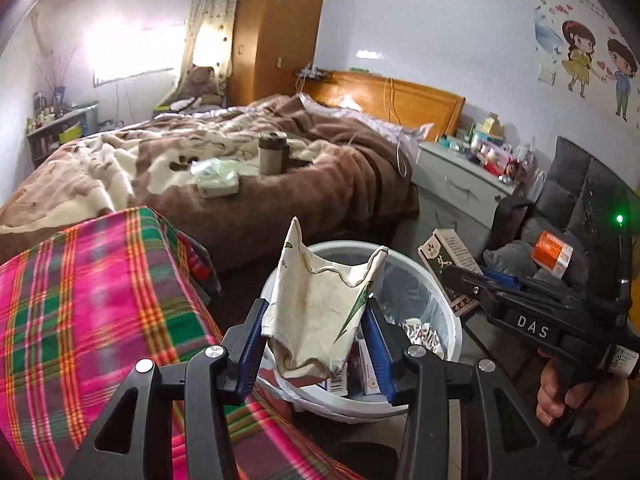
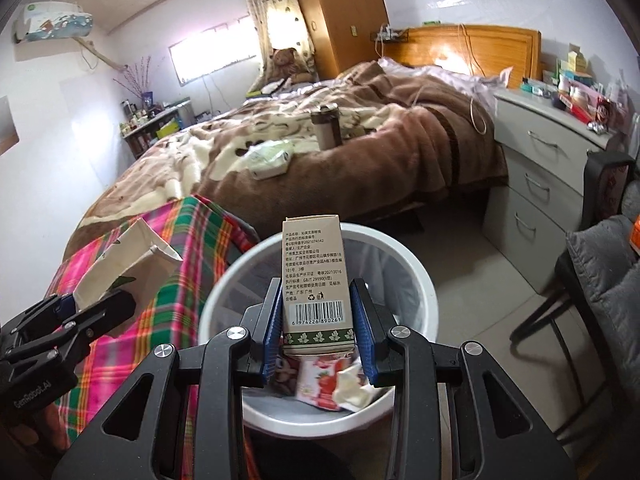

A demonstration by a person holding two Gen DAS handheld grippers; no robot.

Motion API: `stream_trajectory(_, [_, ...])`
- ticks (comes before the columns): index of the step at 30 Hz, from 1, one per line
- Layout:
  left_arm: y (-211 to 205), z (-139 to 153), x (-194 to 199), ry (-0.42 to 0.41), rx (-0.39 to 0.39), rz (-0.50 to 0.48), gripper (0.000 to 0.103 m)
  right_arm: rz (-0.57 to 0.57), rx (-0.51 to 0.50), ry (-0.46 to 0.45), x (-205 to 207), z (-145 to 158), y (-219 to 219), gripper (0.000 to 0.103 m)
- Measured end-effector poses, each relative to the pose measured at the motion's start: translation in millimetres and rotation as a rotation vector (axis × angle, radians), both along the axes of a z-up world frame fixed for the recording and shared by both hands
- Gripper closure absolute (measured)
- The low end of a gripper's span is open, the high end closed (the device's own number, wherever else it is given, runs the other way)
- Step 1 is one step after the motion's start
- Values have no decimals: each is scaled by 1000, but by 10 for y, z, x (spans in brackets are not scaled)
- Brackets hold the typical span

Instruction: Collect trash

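Note:
A white trash bin [image 1: 448,300] with a clear liner stands on the floor, with several wrappers and boxes inside; it also shows in the right wrist view [image 2: 416,272]. My left gripper [image 1: 316,320] is shut on a crumpled cream paper bag [image 1: 320,304] and holds it over the bin's near rim. My right gripper [image 2: 318,316] is shut on a beige carton box [image 2: 314,280] with a barcode, upright above the bin. The right gripper and its box [image 1: 448,264] show at the bin's right in the left wrist view. The left gripper and bag [image 2: 120,264] show at left in the right wrist view.
A pink and green plaid cloth [image 1: 80,320] covers something left of the bin. A bed with a brown blanket [image 1: 240,160] holds a tissue pack [image 1: 216,180] and a flask [image 1: 272,152]. A grey drawer unit [image 2: 540,184] and a cushioned chair [image 2: 600,280] stand to the right.

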State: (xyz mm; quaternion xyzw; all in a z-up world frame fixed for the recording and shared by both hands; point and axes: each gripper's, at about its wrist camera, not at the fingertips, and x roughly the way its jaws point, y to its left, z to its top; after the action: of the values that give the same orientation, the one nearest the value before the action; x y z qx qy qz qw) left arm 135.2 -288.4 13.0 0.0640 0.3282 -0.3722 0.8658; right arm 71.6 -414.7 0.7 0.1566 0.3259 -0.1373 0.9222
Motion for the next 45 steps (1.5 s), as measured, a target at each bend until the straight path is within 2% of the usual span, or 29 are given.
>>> stream_trajectory(3, [-101, -59, 27, 23, 1, -5, 56, 6, 2, 14, -9, -50, -69, 69])
stream_trajectory(11, [-353, -134, 102, 23, 21, -2, 56, 12, 4, 61, 77, -124, -217, 69])
stream_trajectory(18, [-475, -206, 175, 52, 21, -1, 50, 36, 14, 100, 152, -218, -320, 69])
stream_trajectory(21, [-465, -205, 192, 61, 8, 0, 41, 25, -2, 113, 147, -234, -320, 68])
stream_trajectory(22, [-453, -205, 197, 65, 1, 0, 40, 20, -6, 114, 135, -235, -318, 66])
stream_trajectory(24, [-425, -198, 208, 68, -3, 13, 39, 21, 2, 107, 117, -230, -313, 49])
stream_trajectory(25, [-419, -194, 202, 65, -1, 17, 37, 20, 8, 99, 101, -222, -311, 46])
stream_trajectory(29, [-363, -170, 157, 66, -4, 20, 35, 16, 9, 78, 67, -179, -276, 45])
stream_trajectory(38, [-121, -1, -63, 15, -19, 57, 27, 1, -8, 35, -88, -56, -115, 45])
stream_trajectory(41, [-6, 74, -179, -33, -21, 86, 21, -2, -8, 12, -180, -9, -25, 45])
stream_trajectory(45, [180, 144, -339, -83, -6, 143, 20, 11, -15, -27, -289, 58, 120, 45])
